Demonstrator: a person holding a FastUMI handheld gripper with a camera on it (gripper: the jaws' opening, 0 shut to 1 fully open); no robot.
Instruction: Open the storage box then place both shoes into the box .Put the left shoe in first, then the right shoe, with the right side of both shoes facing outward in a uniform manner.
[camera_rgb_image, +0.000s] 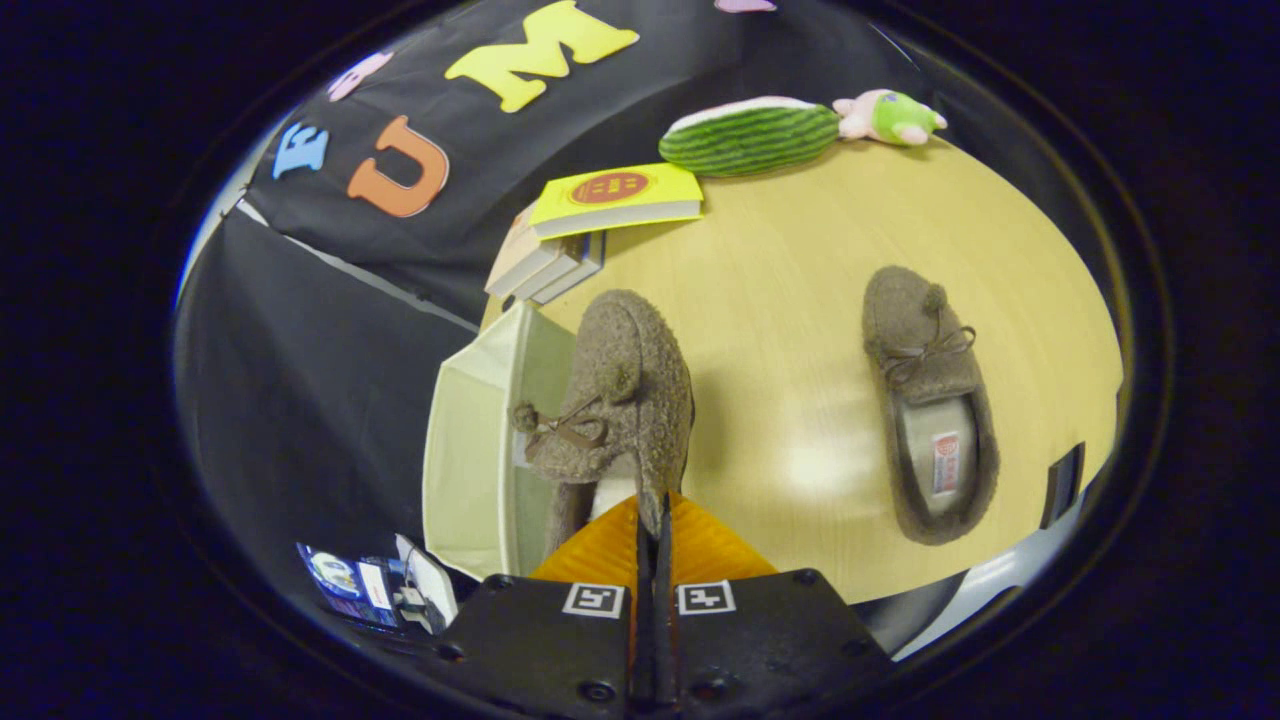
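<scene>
Beyond the tabletop (800, 300) edge the fingers (651, 520), pinched on the heel rim of a shoe (620, 390), hold it apparently over the open box (470, 440); that thin grip could slip

Yellow book (617, 196) on top of book stack at table's far edge: round red emblem on cover, characters too small to read. Shoe (930, 400) lying on table, near right edge: insole label, red-and-white print, illegible. Gripper (650, 520), fingers pinched on rim of other shoe (610, 400): two square black-and-white fiducial markers on its body, no readable text. Small printed items below storage box (480, 440): print blurred, unreadable. No legible words or numbers on any of these.
</scene>
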